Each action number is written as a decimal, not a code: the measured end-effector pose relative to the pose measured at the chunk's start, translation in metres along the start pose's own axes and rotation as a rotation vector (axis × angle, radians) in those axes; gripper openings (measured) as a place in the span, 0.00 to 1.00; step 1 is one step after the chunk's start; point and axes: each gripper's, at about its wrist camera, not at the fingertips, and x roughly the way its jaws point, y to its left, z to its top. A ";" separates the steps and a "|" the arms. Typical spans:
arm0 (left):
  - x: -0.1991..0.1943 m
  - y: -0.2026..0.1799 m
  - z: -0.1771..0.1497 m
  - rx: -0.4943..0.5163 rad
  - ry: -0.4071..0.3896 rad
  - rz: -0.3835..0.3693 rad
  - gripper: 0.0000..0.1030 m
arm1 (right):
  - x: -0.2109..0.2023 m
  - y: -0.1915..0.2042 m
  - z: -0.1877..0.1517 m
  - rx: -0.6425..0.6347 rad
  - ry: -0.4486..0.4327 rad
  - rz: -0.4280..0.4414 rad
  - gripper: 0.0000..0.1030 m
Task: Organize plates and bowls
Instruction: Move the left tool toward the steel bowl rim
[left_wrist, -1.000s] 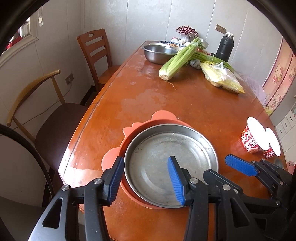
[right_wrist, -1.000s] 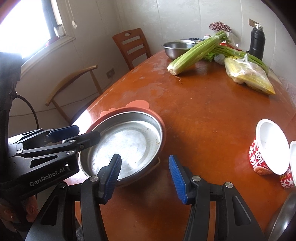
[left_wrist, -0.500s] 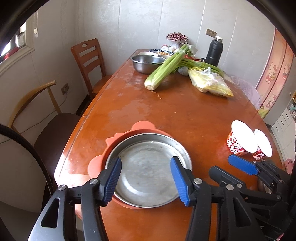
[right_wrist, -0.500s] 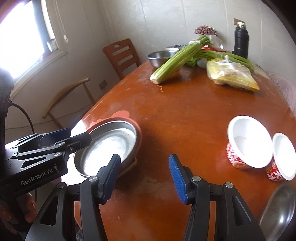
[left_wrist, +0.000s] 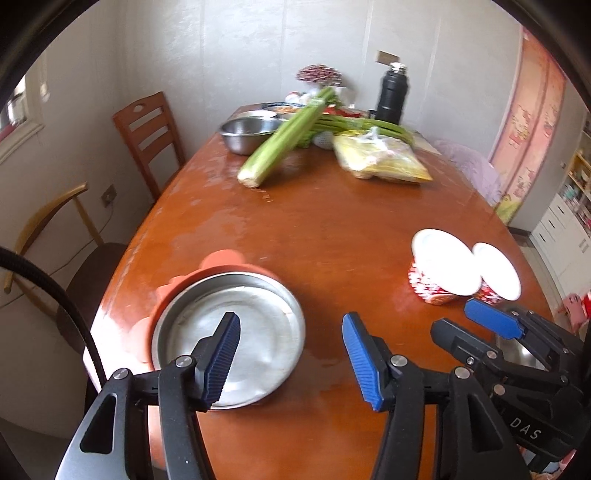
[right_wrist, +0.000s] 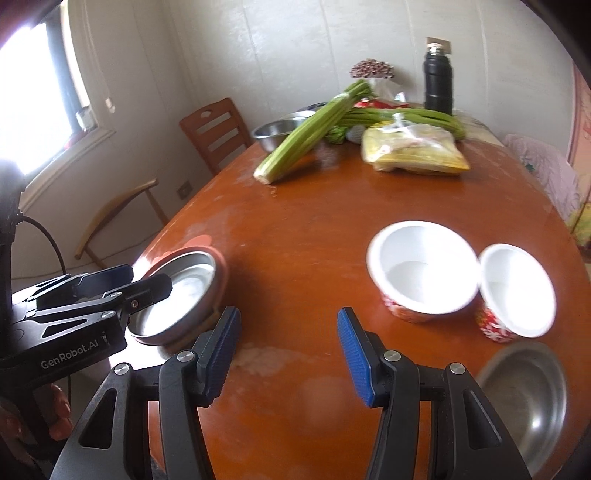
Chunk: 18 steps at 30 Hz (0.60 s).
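A steel plate (left_wrist: 236, 339) (right_wrist: 181, 291) lies inside an orange plate (left_wrist: 221, 260) (right_wrist: 222, 267) near the table's left edge. My left gripper (left_wrist: 290, 332) (right_wrist: 144, 280) hovers over the steel plate's right rim. Its jaws are opening, and no pad touches anything. Two white bowls with red patterned sides (left_wrist: 443, 266) (left_wrist: 495, 269) (right_wrist: 421, 269) (right_wrist: 517, 288) stand side by side on the right. My right gripper (right_wrist: 288, 332) (left_wrist: 480, 317) is open above bare table between the plates and the bowls. Another steel plate (right_wrist: 524, 398) lies at the near right.
At the far end of the wooden table (left_wrist: 332, 229) lie celery (left_wrist: 280, 144), a steel bowl (left_wrist: 243, 133), a yellow bag (left_wrist: 380, 158) and a black flask (left_wrist: 393, 92). Two chairs (left_wrist: 147, 136) (left_wrist: 48, 229) stand along the left side.
Both grippers have pulled back and up from the stacked plates and swung to the right. The left jaws stand wider than before. The white bowls have come nearer the middle of both views.
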 end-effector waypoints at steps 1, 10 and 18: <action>0.000 -0.008 0.001 0.014 -0.001 -0.008 0.56 | -0.004 -0.005 -0.001 0.007 -0.005 -0.007 0.55; 0.001 -0.071 0.003 0.102 0.003 -0.087 0.59 | -0.040 -0.059 -0.015 0.081 -0.042 -0.096 0.55; 0.001 -0.126 -0.001 0.179 0.001 -0.149 0.62 | -0.072 -0.113 -0.031 0.158 -0.078 -0.188 0.55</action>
